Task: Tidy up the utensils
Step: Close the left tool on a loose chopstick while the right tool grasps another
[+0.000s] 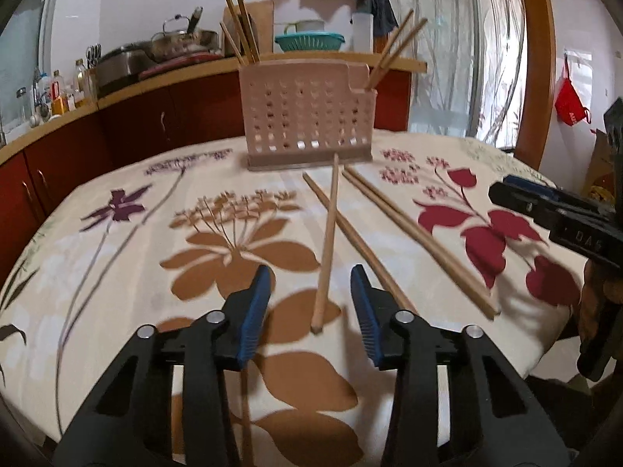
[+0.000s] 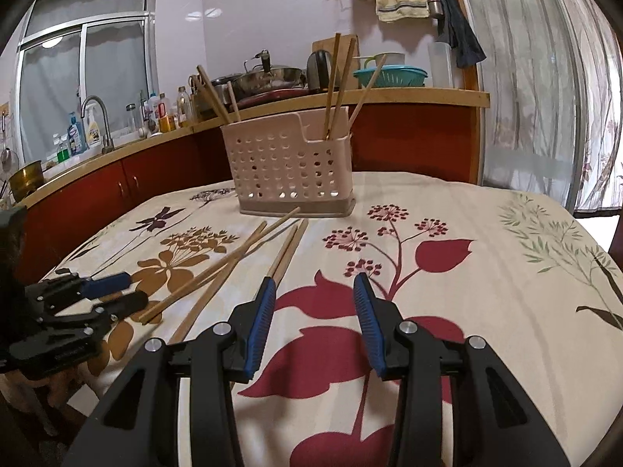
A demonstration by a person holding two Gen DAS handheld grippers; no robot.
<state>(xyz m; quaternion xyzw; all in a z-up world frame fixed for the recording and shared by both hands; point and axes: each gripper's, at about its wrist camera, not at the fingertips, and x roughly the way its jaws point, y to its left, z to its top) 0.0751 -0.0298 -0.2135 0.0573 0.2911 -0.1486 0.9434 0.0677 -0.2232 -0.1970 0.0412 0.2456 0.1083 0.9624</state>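
Left gripper unclenched, one chopstick lying between its jaws untouched; right gripper agape over bare cloth. Three more chopsticks lie loose nearby, one partly hidden behind a finger. Rack holds upright chopsticks at both ends, compartments unclear.

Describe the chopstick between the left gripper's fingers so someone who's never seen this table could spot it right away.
Start at the pink holder on the floral tablecloth. Four loose chopsticks lie in front of it. The one meant runs from the holder's base straight toward the left gripper, crossing over another chopstick, while the rest slant away to the right.
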